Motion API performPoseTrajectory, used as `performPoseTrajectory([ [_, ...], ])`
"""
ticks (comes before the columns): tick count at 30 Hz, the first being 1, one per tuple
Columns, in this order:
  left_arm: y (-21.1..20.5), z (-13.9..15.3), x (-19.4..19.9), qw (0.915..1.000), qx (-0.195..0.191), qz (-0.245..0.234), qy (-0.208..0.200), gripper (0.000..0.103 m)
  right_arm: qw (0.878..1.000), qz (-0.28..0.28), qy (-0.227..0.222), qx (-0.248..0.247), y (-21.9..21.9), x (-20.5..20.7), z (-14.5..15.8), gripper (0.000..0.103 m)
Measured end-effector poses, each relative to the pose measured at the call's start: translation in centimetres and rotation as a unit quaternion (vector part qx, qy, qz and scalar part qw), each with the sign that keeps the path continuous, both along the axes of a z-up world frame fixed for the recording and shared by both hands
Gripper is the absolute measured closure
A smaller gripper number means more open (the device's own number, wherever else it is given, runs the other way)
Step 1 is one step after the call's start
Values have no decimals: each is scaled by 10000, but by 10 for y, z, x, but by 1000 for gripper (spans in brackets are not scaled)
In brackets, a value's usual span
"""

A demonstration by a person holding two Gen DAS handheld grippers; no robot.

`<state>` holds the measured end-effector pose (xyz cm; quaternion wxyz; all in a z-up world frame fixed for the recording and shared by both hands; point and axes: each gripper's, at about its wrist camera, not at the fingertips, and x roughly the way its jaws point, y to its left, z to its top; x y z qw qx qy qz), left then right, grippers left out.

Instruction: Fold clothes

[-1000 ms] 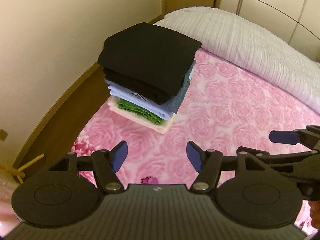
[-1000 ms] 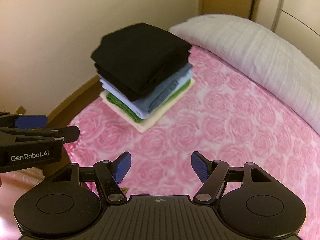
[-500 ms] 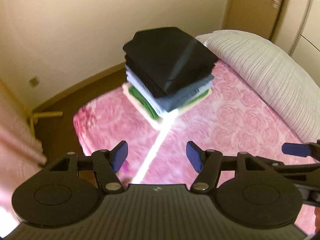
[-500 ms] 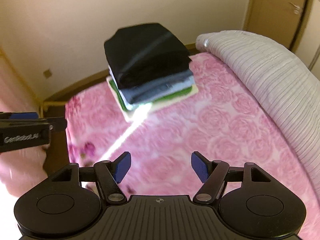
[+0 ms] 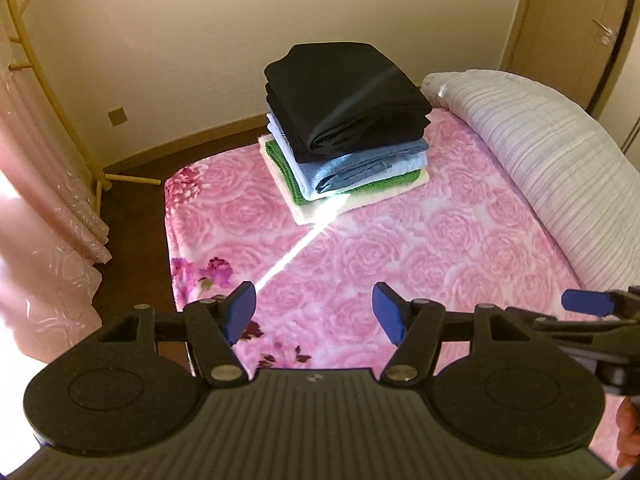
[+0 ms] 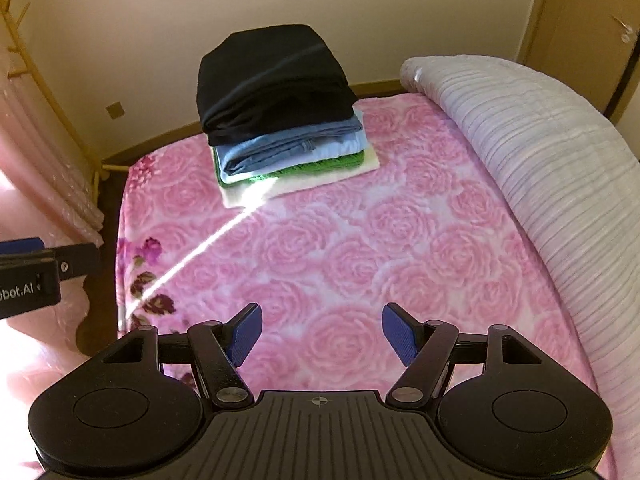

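Pink rose blanket | folded stack untouched | left gripper jaws wide, empty | right gripper jaws wide, empty

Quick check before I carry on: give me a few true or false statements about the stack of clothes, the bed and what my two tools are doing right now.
1. The black garment tops the stack of folded clothes. True.
2. The left tool is shut on a garment. False: it is open, with nothing between its pads.
3. The stack sits on the pink rose blanket. True.
4. The right tool grips the white ribbed bedding. False: it is open and empty, above the blanket.
5. A green item lies low in the stack. True.
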<state>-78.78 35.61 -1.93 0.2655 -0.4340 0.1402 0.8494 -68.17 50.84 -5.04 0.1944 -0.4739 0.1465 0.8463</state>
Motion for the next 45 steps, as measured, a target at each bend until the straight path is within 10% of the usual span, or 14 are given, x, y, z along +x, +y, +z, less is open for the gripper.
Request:
performPoseTrajectory([
  [45,40,-15,-25,9959,-28,608,663,42,9958,790,462,104,40,-53,3,33],
])
